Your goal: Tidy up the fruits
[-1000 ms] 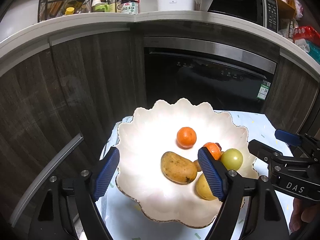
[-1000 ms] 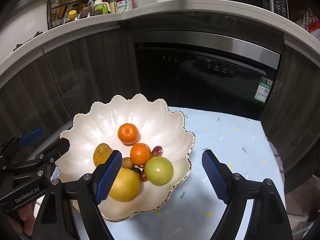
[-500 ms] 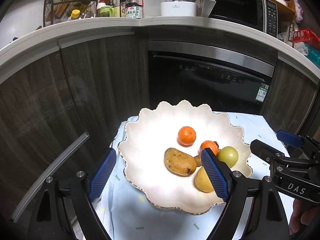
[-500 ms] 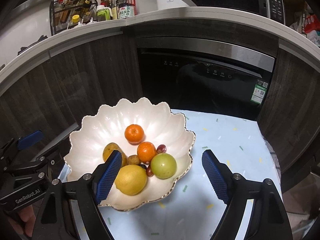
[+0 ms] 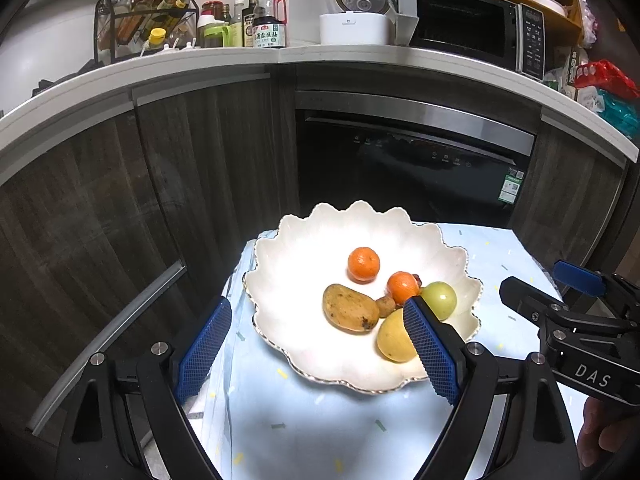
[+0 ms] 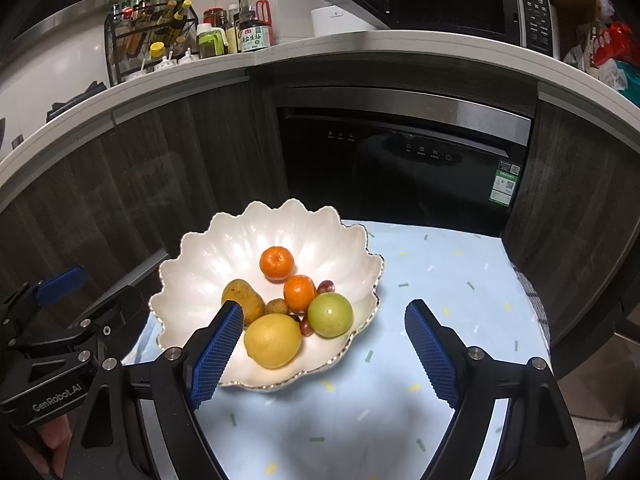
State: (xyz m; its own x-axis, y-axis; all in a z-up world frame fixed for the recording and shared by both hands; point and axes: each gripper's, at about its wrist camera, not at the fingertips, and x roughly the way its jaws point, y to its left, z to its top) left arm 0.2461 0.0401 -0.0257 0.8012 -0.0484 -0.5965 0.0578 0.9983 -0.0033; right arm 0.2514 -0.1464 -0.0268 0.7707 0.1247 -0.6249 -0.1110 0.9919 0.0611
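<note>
A white scalloped bowl (image 5: pixel 280 280) (image 6: pixel 200 280) sits on a small table with a pale blue cloth (image 6: pixel 440 280). It holds two oranges (image 6: pixel 277 263) (image 6: pixel 299 293), a green apple (image 6: pixel 330 314), a yellow lemon (image 6: pixel 273 340), a brown mango (image 5: pixel 350 308) and small dark grapes (image 6: pixel 326 286). My left gripper (image 5: pixel 316 350) is open and empty, above the bowl's near rim. My right gripper (image 6: pixel 324 354) is open and empty, above the bowl's right side; it also shows in the left wrist view (image 5: pixel 560 296).
Dark wood cabinets and a black built-in oven (image 6: pixel 400 160) stand right behind the table. The counter above carries bottles (image 5: pixel 270 20), a spice rack (image 5: pixel 144 20), a rice cooker (image 5: pixel 356 12) and a microwave (image 5: pixel 472 24). The table's right half (image 6: pixel 460 320) is bare cloth.
Both grippers have pulled back and up from the bowl, which looks smaller and farther now. Both stay open and empty; the fruits have not moved.
</note>
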